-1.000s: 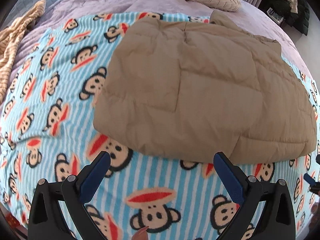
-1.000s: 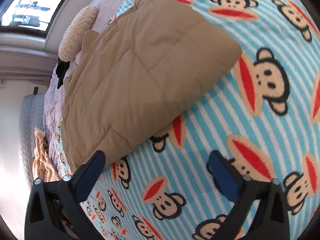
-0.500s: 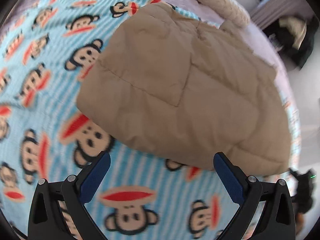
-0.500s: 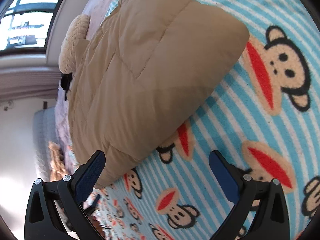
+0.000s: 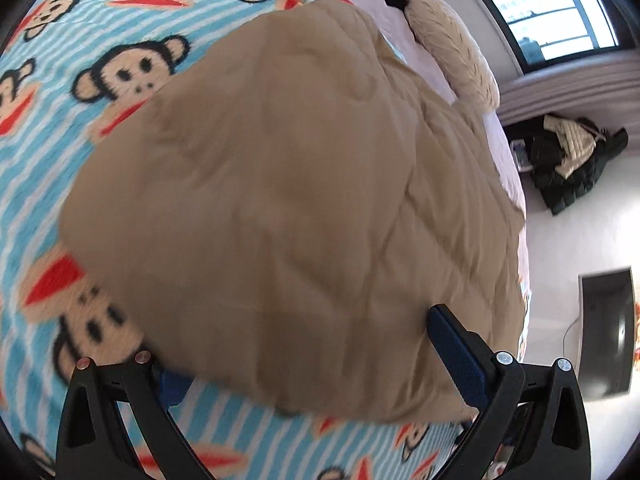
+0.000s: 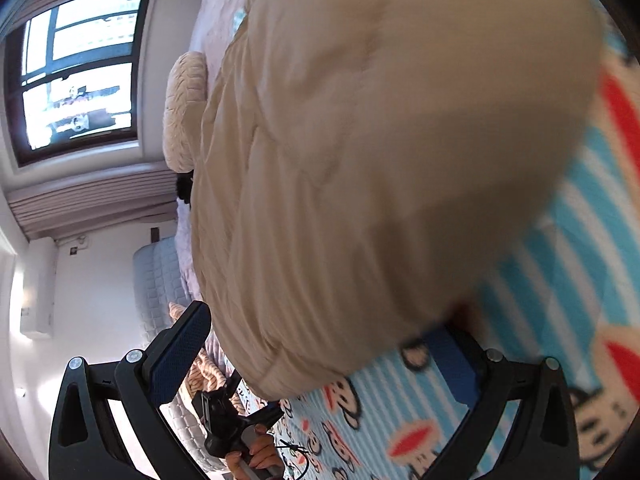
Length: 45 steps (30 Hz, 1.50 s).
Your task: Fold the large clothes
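My left gripper (image 5: 308,356) is spread wide at the near edge of the tan quilted jacket (image 5: 288,200), one finger tucked under the hem, the other against the top – nothing pinched. My right gripper (image 6: 316,344) is likewise parted around another edge of that jacket (image 6: 360,140); one pad lies below the fabric, one stands free. The jacket lies folded on the monkey-print blanket (image 5: 100,20) – a cream pillow (image 5: 456,48) sits beyond it.
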Tool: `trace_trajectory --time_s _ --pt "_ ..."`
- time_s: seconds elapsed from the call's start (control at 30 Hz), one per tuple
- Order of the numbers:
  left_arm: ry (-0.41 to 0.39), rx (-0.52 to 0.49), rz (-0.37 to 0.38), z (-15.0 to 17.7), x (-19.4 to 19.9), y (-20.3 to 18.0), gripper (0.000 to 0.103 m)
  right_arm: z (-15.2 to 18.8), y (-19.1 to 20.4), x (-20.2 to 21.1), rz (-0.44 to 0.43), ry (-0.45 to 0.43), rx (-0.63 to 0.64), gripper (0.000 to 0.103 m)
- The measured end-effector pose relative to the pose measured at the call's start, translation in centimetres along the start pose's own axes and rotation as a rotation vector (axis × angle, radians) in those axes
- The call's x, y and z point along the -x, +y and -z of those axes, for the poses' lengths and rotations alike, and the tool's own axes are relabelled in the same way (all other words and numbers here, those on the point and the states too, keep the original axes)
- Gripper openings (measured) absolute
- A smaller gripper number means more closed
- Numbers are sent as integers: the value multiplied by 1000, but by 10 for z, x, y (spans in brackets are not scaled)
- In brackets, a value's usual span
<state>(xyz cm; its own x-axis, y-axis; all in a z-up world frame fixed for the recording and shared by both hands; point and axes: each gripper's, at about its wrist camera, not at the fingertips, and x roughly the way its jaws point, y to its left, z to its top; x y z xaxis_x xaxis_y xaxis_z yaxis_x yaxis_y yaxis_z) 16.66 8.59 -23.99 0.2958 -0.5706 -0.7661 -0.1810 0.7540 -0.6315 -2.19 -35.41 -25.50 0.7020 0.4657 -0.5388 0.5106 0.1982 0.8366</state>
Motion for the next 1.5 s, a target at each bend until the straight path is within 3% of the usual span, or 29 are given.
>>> trace_trajectory --time_s 0.2,0.27,0.3,0.33,0.37,0.4,0.43,0.53,0.7,0.93,1.2,1.33,1.5 --pt "-45 50 -10 -25 -23 2 103 -14 9 -29 -8 -8 29 103" --pt "-53 65 -19 -29 -25 2 93 -15 8 -30 -13 -21 7 103" --pt "-57 64 -22 -31 -25 2 75 -14 6 -29 -16 -25 -3 101" --pt "-56 69 -4 -34 -27 2 56 -14 4 -28 -5 -25 -11 89" --pt "-55 75 17 -36 -25 3 46 -14 2 -27 17 -22 -23 76" --pt "-57 73 34 -36 -21 4 33 -15 -1 -27 7 -13 -39 54" --pt "-70 45 28 -36 -15 -1 27 -15 -4 -26 -14 -11 -52 42" --pt "-109 -100 -23 -31 1 -28 19 -11 0 -20 -49 -23 -41 26" --pt "-147 -289 -24 -20 36 -58 17 2 15 -1 -75 -19 21 22" --pt "-117 -424 -54 15 81 -55 17 47 14 33 -53 -10 38 22" --pt "8 -338 -75 106 125 -1 17 113 -31 75 -3 46 -34 22" --pt "34 -280 -96 142 135 24 18 129 -56 92 1 69 -72 23" --pt "43 -234 -219 163 127 45 29 123 -65 89 47 94 -71 34"
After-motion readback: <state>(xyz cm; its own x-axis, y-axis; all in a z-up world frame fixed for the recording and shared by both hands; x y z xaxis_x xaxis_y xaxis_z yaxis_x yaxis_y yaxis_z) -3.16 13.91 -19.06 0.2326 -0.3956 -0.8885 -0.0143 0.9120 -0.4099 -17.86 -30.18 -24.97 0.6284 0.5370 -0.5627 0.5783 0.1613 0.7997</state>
